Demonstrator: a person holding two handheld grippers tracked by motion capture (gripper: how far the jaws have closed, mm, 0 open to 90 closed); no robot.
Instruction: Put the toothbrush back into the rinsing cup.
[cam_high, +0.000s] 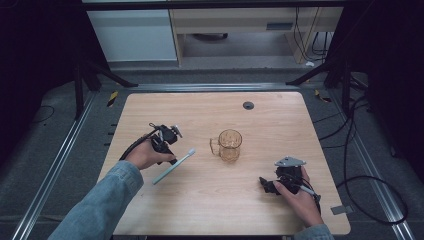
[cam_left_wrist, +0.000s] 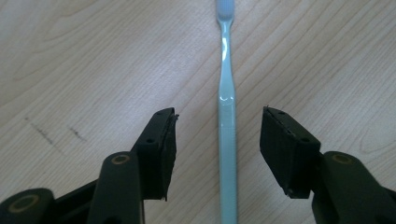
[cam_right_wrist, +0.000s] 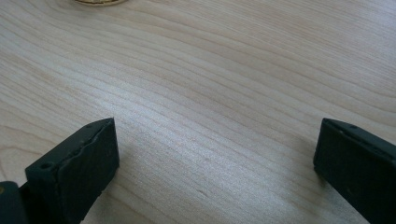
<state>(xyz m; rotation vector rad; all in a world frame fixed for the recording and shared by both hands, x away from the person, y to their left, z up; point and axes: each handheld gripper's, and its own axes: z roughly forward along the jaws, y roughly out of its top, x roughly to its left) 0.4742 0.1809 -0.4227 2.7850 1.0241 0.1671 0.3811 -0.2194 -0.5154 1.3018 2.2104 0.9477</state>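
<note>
A pale teal toothbrush lies flat on the wooden table, its bristle head toward the amber glass mug. My left gripper hovers low over the handle, open. In the left gripper view the toothbrush runs up between the two jaws of the left gripper, which stand apart on either side without touching it. My right gripper rests at the table's front right, open, its jaws wide over bare wood in the right gripper view. The mug's base peeks in at that view's top edge.
A round dark grommet sits near the table's far edge. Black cables loop on the floor to the right. Black frame legs stand beyond the table's far corners.
</note>
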